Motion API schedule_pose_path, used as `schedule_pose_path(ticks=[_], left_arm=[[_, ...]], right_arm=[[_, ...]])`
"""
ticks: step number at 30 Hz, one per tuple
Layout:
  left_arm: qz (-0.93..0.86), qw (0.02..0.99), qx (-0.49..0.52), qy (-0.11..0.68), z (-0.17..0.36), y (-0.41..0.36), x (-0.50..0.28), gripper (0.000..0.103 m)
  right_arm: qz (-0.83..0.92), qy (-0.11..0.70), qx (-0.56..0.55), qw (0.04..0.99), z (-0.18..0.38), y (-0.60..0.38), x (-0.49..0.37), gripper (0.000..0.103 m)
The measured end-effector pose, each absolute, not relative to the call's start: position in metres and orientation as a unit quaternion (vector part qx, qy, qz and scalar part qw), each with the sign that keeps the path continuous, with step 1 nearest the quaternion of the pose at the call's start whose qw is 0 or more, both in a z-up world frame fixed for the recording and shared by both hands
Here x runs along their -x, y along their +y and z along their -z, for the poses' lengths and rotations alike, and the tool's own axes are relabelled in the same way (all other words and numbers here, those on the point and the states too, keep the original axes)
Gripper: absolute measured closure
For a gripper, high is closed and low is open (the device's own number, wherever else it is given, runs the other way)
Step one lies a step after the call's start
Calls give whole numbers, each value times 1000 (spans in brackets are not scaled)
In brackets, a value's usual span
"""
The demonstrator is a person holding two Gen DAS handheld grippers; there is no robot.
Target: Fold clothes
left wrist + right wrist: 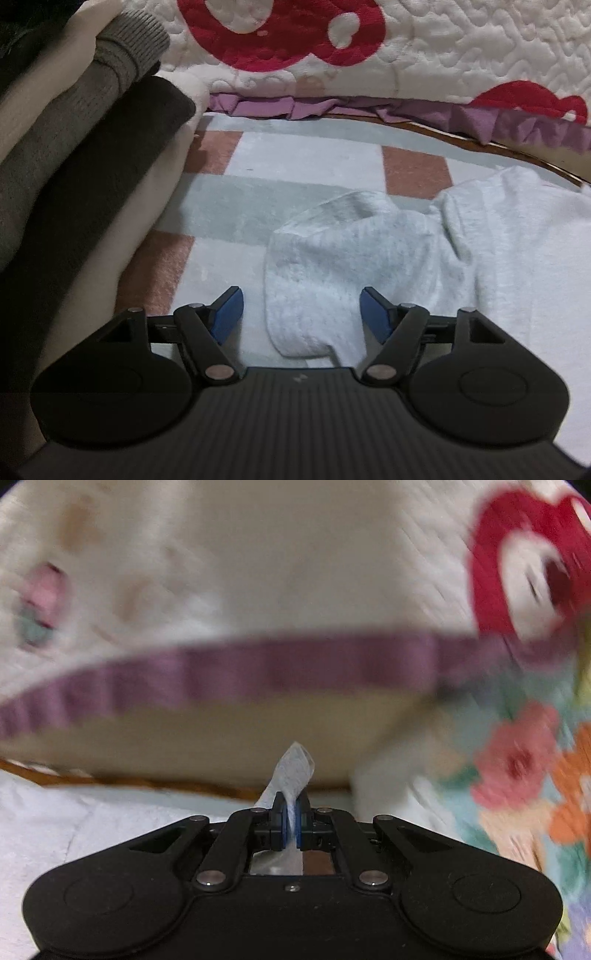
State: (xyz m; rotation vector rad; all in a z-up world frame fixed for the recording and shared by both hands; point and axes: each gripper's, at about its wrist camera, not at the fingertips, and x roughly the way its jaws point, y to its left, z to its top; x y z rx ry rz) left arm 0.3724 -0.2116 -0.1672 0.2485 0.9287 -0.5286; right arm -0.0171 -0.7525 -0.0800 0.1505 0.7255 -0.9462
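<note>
- Pale grey fleece garment (388,258) spread on a checked blanket (306,158) of pink, white and grey-green squares, a folded sleeve or corner reaching toward the near left, main body running off to the right.
- Left gripper (302,314) low over the garment's near edge, blue pads (229,310) spread wide, the cloth lying between them and not pinched.
- Right gripper (291,823) pressed together on a thin twist of the same pale fabric (293,771), the tuft standing up past the fingertips; more of the cloth visible at lower left in the right wrist view.
- Stack of folded clothes (74,166) at the far left of the blanket: dark piece, grey ribbed knit and cream layers, one over another.
- Beyond the blanket, a white quilted cover (443,48) with red shapes and a purple ruffle (443,118) along its lower edge.
- Floral fabric (524,768) with pink and orange flowers at the right in the right wrist view, heavily blurred.
</note>
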Motion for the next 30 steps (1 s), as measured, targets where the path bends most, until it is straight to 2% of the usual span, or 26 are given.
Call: schedule_pose_path(ticks=[13,15,18,21,24,27,28,30], left_arm=[[279,860,-25,426,169,-197,-382,29],[280,853,-19,439,167,-197,-383,29],[288,843,-18,453,166,-196,-382,28],[287,844,-34,451,167,-199,-378,28],[270,851,-4,451,170,-198,-385,20],[271,856,11,440,175,-206,-394,6],[278,857,-8,433,178,-212,-396,3],[297,861,-81,404,180,-230,-388,8]], right_arm=[[430,368,-62,822,114,-764,19,99],[439,374,-36,816,113,-755,18,99],[439,412,70,795,110,-741,10,100],[439,428,78,786,112,-741,6,100],[449,425,62,784,114,-740,4,100],[450,418,38,789,116,-739,5,99],[447,413,28,793,116,-739,6,99],[428,402,11,809,115,-740,10,99]])
